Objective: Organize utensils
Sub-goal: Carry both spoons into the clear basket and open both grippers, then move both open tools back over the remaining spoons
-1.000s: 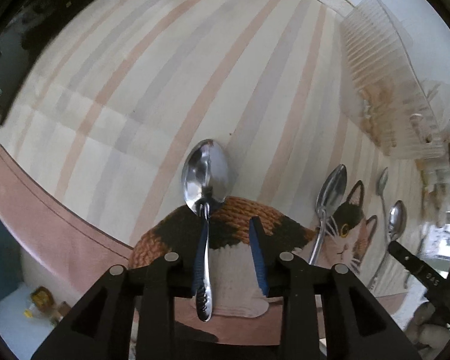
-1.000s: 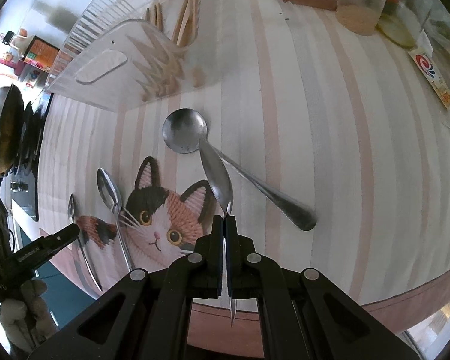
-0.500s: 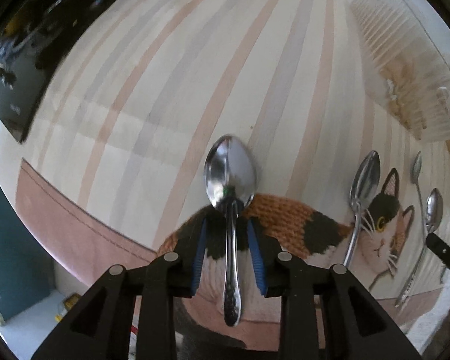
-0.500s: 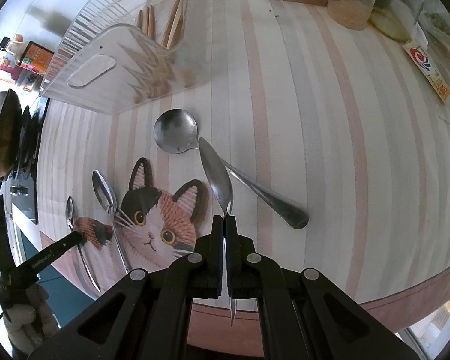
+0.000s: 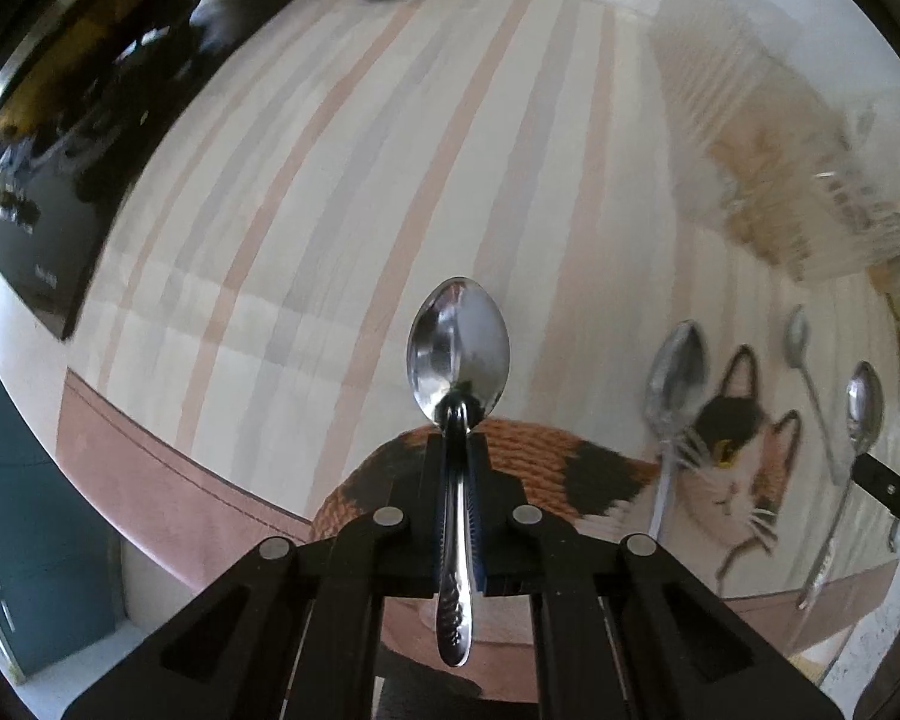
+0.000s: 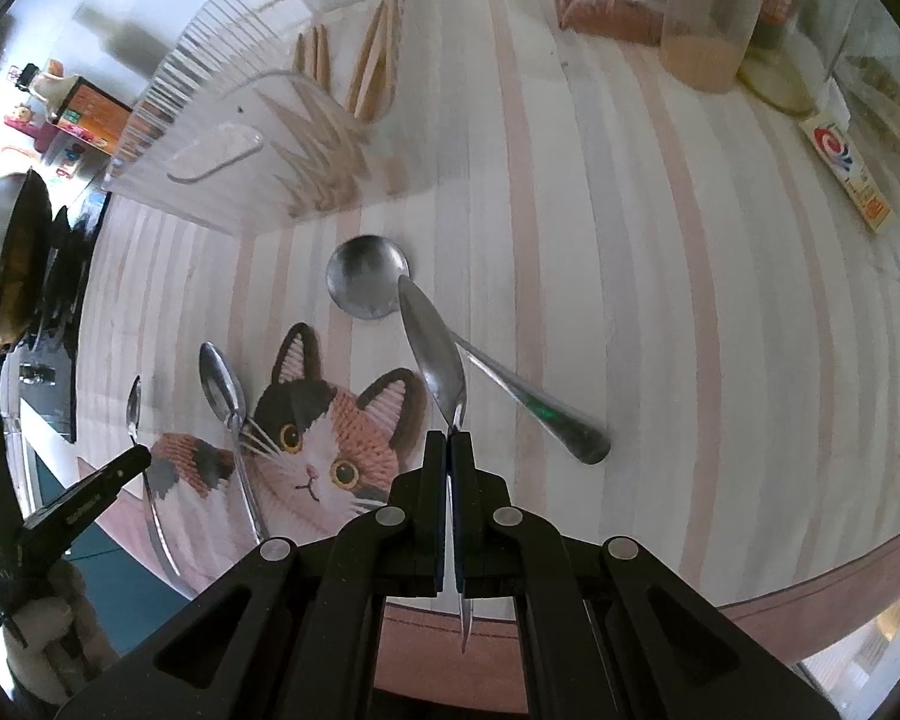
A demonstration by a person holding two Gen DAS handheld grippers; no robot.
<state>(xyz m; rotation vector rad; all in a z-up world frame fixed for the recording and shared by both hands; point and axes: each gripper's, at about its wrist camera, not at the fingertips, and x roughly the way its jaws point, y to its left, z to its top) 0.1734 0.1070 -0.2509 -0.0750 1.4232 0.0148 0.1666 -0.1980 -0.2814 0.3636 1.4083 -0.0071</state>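
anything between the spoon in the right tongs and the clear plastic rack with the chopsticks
Nothing upright blocks it. The slim steel spoon shut in the right tongs points toward the clear ribbed plastic rack; only the round-bowled steel ladle spoon lies flat on the striped tablecloth beneath that path.

Five steel spoons, two of them in my grip.
My left spoon (image 5: pixel 459 348) points bowl-forward; my right spoon (image 6: pixel 435 360) is edge-on; a ladle-like spoon (image 6: pixel 367 285) and two teaspoons (image 6: pixel 225 387) (image 6: pixel 133 408) lie on the counter.
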